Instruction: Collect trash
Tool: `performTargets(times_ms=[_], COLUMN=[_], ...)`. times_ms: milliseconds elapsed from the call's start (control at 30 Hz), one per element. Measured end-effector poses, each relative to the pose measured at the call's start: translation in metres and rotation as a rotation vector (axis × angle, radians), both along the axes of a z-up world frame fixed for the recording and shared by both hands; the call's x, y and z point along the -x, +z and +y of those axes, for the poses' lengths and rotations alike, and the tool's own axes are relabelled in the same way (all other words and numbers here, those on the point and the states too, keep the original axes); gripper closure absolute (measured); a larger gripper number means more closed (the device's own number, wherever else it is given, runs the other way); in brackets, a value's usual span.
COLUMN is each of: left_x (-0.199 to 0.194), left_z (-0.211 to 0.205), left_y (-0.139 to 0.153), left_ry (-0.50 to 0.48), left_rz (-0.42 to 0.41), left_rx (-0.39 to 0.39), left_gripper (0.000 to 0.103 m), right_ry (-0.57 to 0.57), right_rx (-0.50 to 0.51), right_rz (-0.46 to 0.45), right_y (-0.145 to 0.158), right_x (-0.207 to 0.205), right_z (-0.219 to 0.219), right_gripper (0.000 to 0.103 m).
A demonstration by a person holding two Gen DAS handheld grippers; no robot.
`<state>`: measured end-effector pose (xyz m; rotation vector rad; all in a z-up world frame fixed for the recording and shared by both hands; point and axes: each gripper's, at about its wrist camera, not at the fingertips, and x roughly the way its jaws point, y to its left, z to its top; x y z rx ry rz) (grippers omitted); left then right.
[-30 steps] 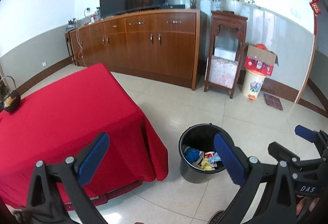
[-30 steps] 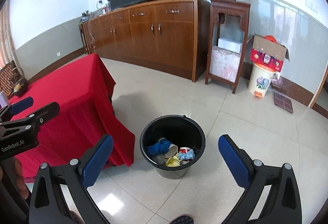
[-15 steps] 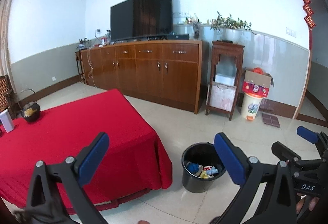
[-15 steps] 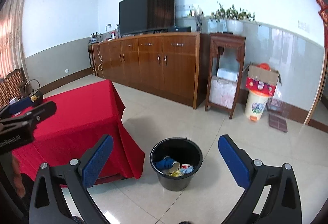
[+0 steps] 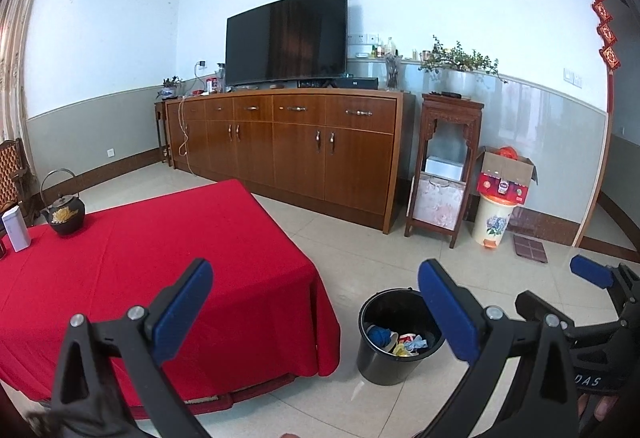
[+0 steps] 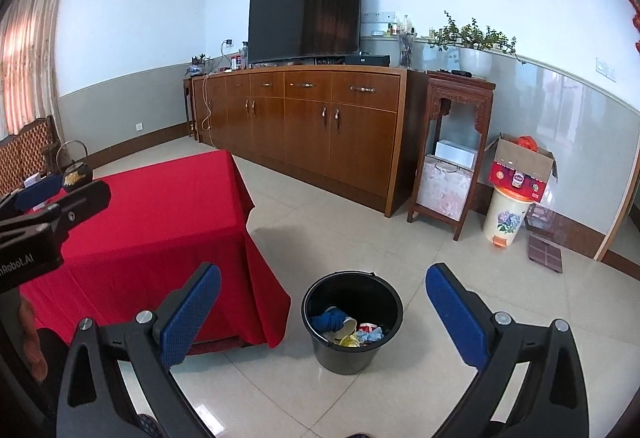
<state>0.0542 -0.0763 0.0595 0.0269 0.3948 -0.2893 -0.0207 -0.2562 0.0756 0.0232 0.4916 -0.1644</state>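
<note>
Your black bucket [image 6: 352, 322] stands on the floor just beside the red-draped surface [image 5: 160, 262], light and rigid, best taken by its rim. The crumpled trash [image 6: 348, 328] inside looks soft and weightless, so pinch a fold; your left claw [image 5: 316, 310] and right claw [image 6: 324, 314] both gape wide, holding nothing

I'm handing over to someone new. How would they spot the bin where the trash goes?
Find the table with the red tablecloth; on the tiled floor just off its corner stands the black bucket. Unlike the white flowered bin by the far wall, which carries a cardboard box, it is open and holds crumpled scraps.
</note>
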Motion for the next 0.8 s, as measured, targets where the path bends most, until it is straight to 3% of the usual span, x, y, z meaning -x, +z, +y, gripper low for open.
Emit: performTargets(times_ms=[800], left_x=[0.005], left_z=[-0.005], left_y=[-0.008], left_ry=[-0.019], left_rz=[0.023], left_rx=[-0.044], left_gripper=[0.0], right_ry=[-0.028], right_rx=[-0.021], right_rz=[0.005], right_y=[-0.004], right_x=[0.006], right_z=[-0.013], right_gripper=[0.0])
